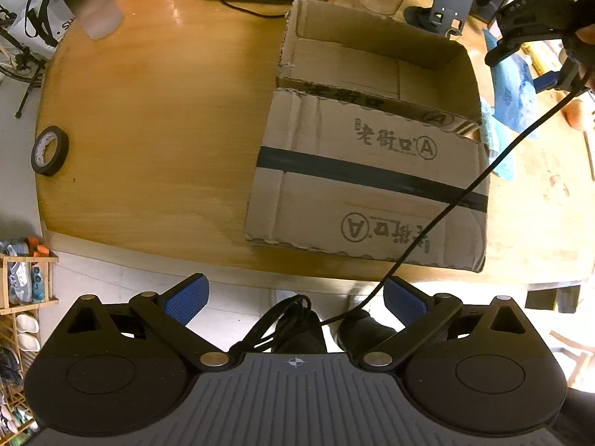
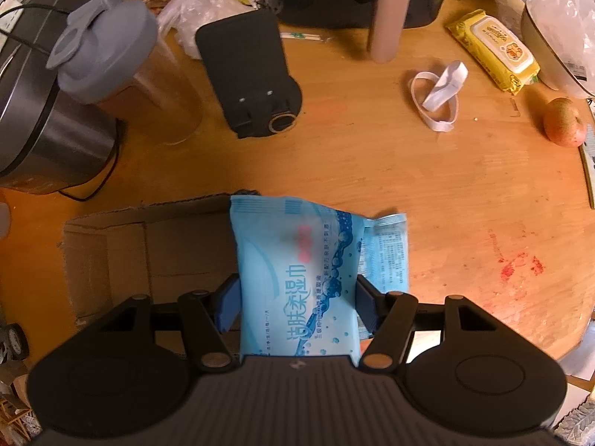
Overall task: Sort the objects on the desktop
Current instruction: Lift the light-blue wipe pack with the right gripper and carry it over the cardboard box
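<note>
My right gripper (image 2: 295, 299) is shut on a light blue wet-wipe pack (image 2: 297, 271) and holds it above the right edge of the open cardboard box (image 2: 111, 260). The same pack (image 1: 515, 89) and the right gripper (image 1: 535, 26) show at the far right of the left wrist view, beside the box (image 1: 372, 148). My left gripper (image 1: 295, 297) is open and empty, off the table's near edge, in front of the box flap. A black tape roll (image 1: 50, 150) lies at the table's left edge.
On the wooden table (image 2: 409, 171): a yellow wipe pack (image 2: 492, 50), a white elastic band (image 2: 438, 93), an apple (image 2: 565, 126), a black phone stand (image 2: 249, 74), a grey-lidded jug (image 2: 122, 63), a rice cooker (image 2: 41, 119). A black cable (image 1: 446, 208) crosses the box flap.
</note>
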The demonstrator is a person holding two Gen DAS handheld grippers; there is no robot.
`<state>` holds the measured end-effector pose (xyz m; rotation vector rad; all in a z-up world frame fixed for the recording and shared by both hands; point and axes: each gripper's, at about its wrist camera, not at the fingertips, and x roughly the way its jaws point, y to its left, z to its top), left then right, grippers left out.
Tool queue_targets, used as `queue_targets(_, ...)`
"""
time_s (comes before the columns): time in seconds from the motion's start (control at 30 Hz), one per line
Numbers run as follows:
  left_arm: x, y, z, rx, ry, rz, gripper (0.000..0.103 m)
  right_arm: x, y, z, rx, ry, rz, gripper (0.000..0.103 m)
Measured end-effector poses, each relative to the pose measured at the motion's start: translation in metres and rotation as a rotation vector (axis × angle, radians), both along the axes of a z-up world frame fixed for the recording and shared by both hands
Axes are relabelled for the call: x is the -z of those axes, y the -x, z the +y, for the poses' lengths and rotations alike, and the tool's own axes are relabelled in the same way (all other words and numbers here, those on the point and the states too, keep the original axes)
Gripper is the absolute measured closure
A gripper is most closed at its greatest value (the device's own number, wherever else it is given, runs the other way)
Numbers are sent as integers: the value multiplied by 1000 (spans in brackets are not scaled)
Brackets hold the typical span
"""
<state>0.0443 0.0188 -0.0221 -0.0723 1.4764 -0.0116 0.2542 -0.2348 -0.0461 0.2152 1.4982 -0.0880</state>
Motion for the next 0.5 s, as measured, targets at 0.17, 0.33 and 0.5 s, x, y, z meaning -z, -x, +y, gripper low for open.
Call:
queue_targets(0.17, 0, 0, 8, 1, -9, 0, 0, 1, -1, 12, 5, -10, -4, 37)
queue_targets(0.33, 1, 0, 17, -2, -13, 2, 0, 2, -3, 24, 10, -22, -8, 37)
queue_targets(0.5, 3, 0, 27, -7, -11, 6, 0, 3, -7, 38, -2, -29, -8, 37)
